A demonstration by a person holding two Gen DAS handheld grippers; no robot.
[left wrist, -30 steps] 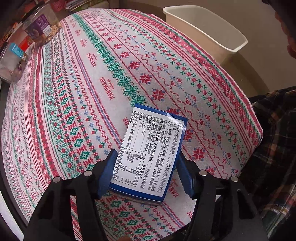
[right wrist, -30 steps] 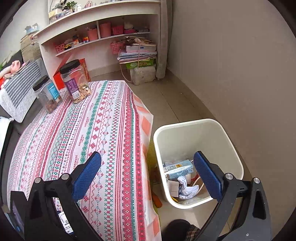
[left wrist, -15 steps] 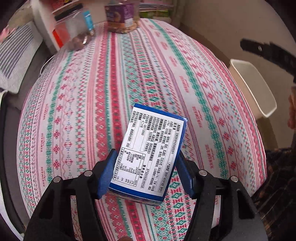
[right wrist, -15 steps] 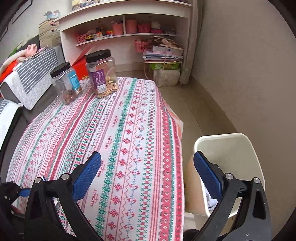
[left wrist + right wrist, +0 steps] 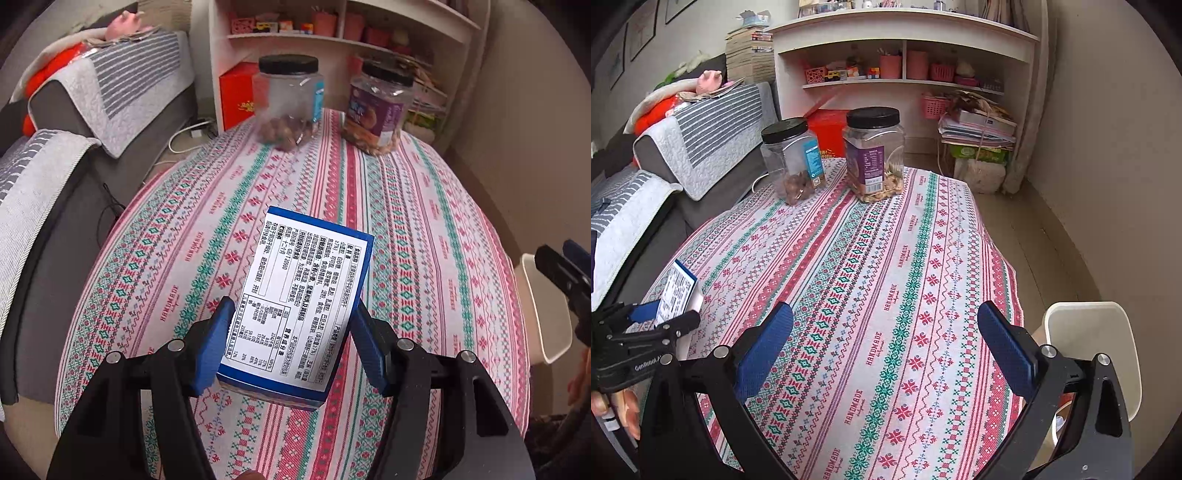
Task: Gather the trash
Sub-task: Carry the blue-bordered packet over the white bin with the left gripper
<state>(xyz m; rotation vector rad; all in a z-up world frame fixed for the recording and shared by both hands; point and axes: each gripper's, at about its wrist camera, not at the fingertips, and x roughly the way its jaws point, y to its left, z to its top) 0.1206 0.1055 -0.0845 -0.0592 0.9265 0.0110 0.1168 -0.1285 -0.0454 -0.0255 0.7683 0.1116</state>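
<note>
A blue box with a white printed label (image 5: 299, 306) is clamped between the blue pads of my left gripper (image 5: 291, 328), held above the patterned tablecloth (image 5: 424, 229). The right wrist view shows the same box (image 5: 677, 288) at the far left, in the left gripper (image 5: 646, 325). My right gripper (image 5: 884, 314) hangs over the table's near right part, open, with only cloth showing between its fingers. A cream trash bin (image 5: 1089, 332) stands on the floor beside the table's right edge, behind the right finger. In the left wrist view the bin (image 5: 535, 295) appears at the right edge.
Two clear jars with black lids stand at the table's far end, one with a blue label (image 5: 794, 158) and one with a purple label (image 5: 875, 147). A grey sofa (image 5: 701, 136) runs along the left. White shelves (image 5: 905, 62) and stacked papers (image 5: 975, 129) fill the back.
My left gripper has lifted the box off the cloth and swung round from the bin side toward the jars. My right gripper has moved from over the bin to above the table.
</note>
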